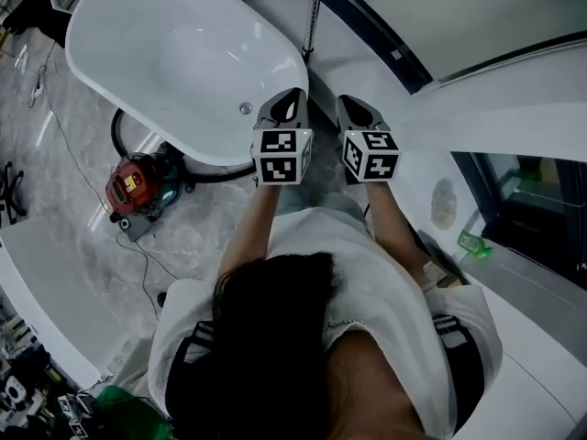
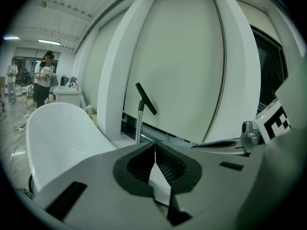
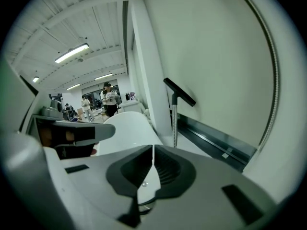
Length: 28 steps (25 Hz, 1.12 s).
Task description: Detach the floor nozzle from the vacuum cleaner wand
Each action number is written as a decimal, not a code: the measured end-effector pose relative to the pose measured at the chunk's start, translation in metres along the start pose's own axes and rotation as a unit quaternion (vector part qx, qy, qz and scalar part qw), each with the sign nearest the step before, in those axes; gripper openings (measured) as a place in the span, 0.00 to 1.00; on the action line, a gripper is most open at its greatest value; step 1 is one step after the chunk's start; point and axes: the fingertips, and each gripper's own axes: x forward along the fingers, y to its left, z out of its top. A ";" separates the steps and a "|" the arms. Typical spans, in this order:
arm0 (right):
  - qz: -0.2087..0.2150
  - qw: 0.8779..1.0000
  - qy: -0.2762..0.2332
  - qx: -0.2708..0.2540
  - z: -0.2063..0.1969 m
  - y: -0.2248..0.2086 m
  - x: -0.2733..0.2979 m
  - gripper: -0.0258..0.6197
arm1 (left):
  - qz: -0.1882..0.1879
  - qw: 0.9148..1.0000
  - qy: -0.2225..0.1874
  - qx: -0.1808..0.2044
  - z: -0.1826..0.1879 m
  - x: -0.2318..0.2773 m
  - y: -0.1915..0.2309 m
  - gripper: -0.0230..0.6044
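both jaws pinched shut, nothing in them: left gripper (image 2: 154, 145), right gripper (image 3: 153, 148). thin silver metal vacuum wand (image 2: 139, 121) stands ahead of my jaws, well apart, past the end of the glossy white oval bathtub (image 1: 110, 90), near the wall. its long axis is upright. flat black bar-shaped floor nozzle (image 2: 145, 98) sits tilted at its top end, above jaw level. wand falls between my two jaw lines, so neither hand is clearly nearer. next, i judge: reach forward and up.

white bathtub (image 1: 174, 53), grey marble floor (image 1: 83, 218)
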 end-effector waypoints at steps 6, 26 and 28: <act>-0.021 1.000 -0.016 0.013 0.017 -0.018 0.010 0.07 | 0.003 1.000 -0.005 0.005 0.016 0.011 0.020 0.05; 0.010 0.998 -0.057 -0.024 0.110 -0.076 0.102 0.07 | 0.038 0.999 -0.023 -0.006 0.067 0.102 0.055 0.05; 0.012 0.998 -0.061 -0.027 0.121 -0.087 0.115 0.07 | 0.041 0.999 -0.024 -0.006 0.074 0.118 0.056 0.05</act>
